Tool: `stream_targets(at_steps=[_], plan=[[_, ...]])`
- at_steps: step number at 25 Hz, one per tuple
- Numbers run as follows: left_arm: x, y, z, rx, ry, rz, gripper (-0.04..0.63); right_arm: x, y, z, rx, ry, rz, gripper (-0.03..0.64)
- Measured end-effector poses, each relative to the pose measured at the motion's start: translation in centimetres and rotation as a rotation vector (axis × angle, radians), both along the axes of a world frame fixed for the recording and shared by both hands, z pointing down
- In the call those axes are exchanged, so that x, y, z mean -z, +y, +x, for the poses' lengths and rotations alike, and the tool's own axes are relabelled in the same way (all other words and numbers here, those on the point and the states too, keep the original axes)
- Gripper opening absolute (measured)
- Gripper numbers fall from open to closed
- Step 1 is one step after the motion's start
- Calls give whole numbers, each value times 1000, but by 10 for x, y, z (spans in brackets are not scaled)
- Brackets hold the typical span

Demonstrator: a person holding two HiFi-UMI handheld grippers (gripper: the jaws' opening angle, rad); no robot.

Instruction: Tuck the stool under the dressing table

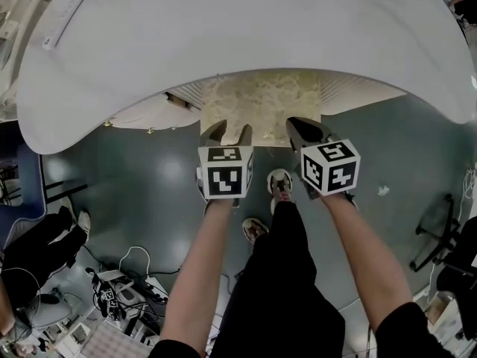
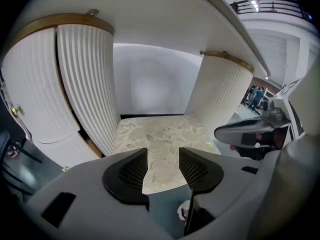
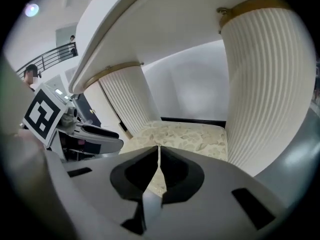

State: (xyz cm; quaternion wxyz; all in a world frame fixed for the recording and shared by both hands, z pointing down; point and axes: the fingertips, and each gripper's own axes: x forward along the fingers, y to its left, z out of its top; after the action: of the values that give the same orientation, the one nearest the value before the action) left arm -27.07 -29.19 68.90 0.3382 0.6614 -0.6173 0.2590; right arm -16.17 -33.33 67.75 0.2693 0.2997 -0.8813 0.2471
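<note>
Stool (image 1: 261,99) partly under dressing table (image 1: 238,28); marker cube (image 1: 224,171) on L gripper (image 1: 229,134).

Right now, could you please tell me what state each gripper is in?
Left gripper: open, holding nothing.
Right gripper: closed, holding nothing.

Grey floor (image 1: 141,177), floral stool (image 1: 261,99) standing on it

I see the stool (image 1: 261,99), its leaf-patterned cushion mostly under the white dressing table (image 1: 246,28). My left gripper (image 1: 229,134) and right gripper (image 1: 307,131) sit side by side at the cushion's near edge, above the grey floor (image 1: 134,192). The left one's jaws stand apart.
</note>
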Motion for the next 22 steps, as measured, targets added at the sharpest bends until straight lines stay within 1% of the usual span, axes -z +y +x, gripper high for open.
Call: stream_targets(at_steps=[3, 6, 7, 9, 15, 19, 22], plan=[[18, 7, 11, 9, 5, 35, 131, 13, 13, -7, 2, -25, -1, 14], [32, 15, 15, 14, -10, 75, 16, 24, 24, -15, 9, -47, -5, 8], [36, 19, 16, 14, -7, 86, 6, 27, 29, -18, 15, -56, -7, 6], [42, 27, 17, 13, 1, 99, 6, 34, 38, -22, 26, -69, -12, 6], [59, 48, 12, 34, 23, 105, 6, 62, 59, -38, 58, -86, 4, 6], [83, 57, 16, 31, 11, 129, 6, 87, 73, -46, 69, -92, 39, 6], [107, 64, 15, 50, 15, 156, 5, 108, 78, -48, 57, -105, 51, 6]])
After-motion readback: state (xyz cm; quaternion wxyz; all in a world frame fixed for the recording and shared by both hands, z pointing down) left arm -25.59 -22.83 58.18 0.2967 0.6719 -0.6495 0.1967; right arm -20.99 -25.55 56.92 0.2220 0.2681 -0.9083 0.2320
